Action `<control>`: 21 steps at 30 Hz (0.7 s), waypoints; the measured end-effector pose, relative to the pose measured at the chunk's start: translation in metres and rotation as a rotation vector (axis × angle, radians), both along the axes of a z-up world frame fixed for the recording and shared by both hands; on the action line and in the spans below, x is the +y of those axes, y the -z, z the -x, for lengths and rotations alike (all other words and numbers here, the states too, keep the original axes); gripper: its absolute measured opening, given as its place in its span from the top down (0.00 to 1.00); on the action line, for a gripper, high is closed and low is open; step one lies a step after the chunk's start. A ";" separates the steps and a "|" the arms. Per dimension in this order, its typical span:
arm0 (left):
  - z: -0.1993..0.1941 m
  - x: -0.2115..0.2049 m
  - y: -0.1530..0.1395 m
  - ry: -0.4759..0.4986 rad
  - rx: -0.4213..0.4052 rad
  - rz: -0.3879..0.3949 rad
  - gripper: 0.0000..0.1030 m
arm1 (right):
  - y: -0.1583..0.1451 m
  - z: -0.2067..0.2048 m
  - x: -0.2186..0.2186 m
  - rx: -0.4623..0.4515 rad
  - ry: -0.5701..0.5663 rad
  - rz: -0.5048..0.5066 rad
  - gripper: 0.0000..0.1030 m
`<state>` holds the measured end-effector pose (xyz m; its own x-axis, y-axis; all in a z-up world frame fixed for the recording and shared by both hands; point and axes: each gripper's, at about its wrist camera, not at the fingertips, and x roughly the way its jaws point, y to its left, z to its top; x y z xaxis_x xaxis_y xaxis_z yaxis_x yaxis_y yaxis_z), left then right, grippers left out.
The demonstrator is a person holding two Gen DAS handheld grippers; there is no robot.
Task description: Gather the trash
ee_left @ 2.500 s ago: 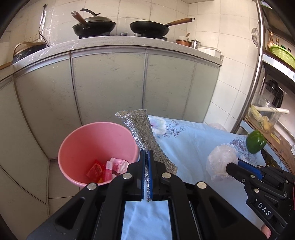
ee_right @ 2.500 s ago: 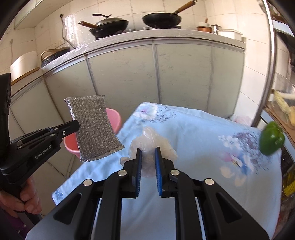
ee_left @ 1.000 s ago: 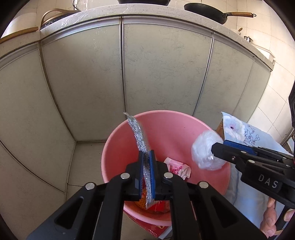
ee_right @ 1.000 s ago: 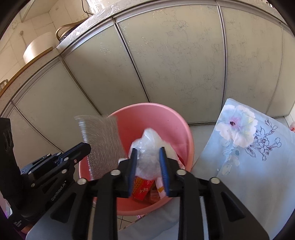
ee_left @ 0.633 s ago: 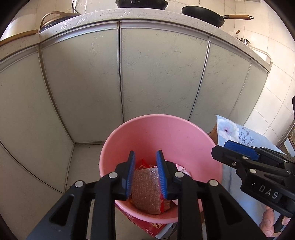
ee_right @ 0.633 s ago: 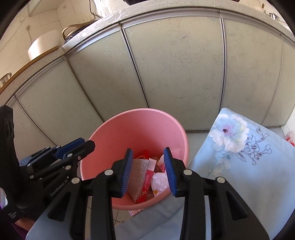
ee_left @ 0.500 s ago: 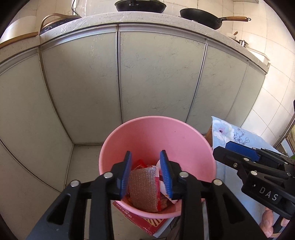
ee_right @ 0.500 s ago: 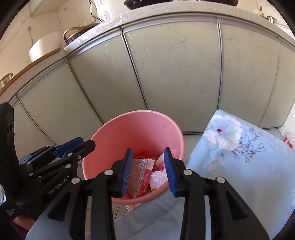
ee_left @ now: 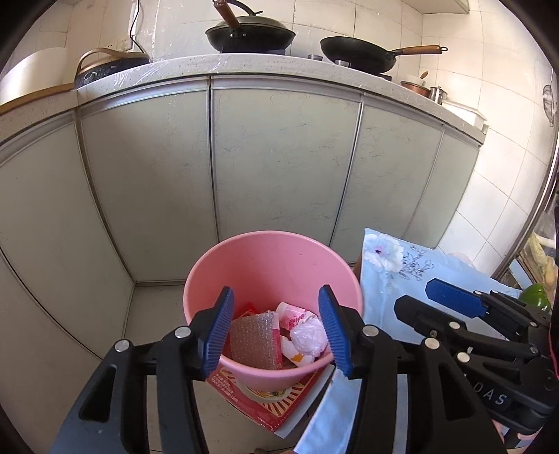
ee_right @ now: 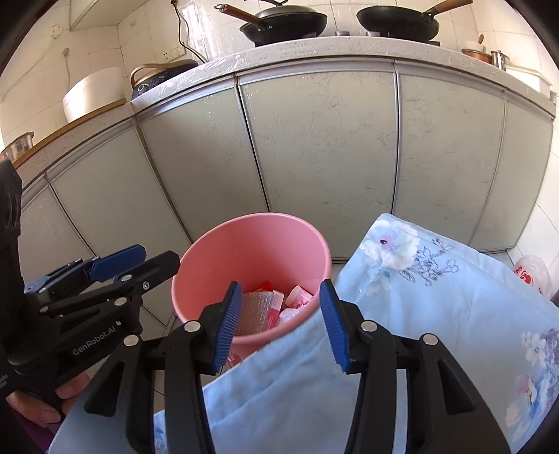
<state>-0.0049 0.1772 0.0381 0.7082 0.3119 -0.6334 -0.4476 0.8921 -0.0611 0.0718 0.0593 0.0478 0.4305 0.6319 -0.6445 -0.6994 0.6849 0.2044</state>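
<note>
1. Left gripper [ee_left: 276,328] – jaws spread wide and opening, blue pads apart, nothing between them; it hangs above the pink bin [ee_left: 276,244], touching nothing.
2. Right gripper [ee_right: 279,321] – jaws also apart and opening, nothing clamped; through the gap you see the bin's near rim and the edge of the blue floral tablecloth [ee_right: 436,300]. No contact with either that I can tell.
3. From the left wrist view the right gripper shows at lower right, over the cloth, blue pad facing up. From the right wrist view the left gripper shows at lower left, beside the bin, a hand [ee_right: 38,398] under it on the handle.
4. Trash is in the bin: silver mesh scouring pad [ee_left: 253,335] lies flat at the bottom left, crumpled clear plastic bag [ee_left: 309,337] just beside it on the right, pink-and-white wrappers [ee_left: 293,312] behind them, red packet bits partly hidden.
5. Bin stands on the floor in front of the pale green cabinet doors [ee_left: 279,157], just beside the table's corner; a red printed carton [ee_left: 265,394] lies under its near side.
6. On the counter above – two black woks [ee_left: 249,33], a small copper pot at far right.
7. Green pepper [ee_left: 534,297] on the table at the right edge, well apart from both grippers.
</note>
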 end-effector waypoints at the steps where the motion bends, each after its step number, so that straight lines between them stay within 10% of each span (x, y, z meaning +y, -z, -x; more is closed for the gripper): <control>1: 0.002 -0.003 -0.002 0.002 -0.002 0.000 0.51 | -0.001 0.004 -0.002 -0.008 0.004 0.003 0.50; 21: 0.042 -0.083 0.000 0.099 0.003 0.003 0.45 | -0.009 0.082 -0.089 -0.055 0.211 0.024 0.43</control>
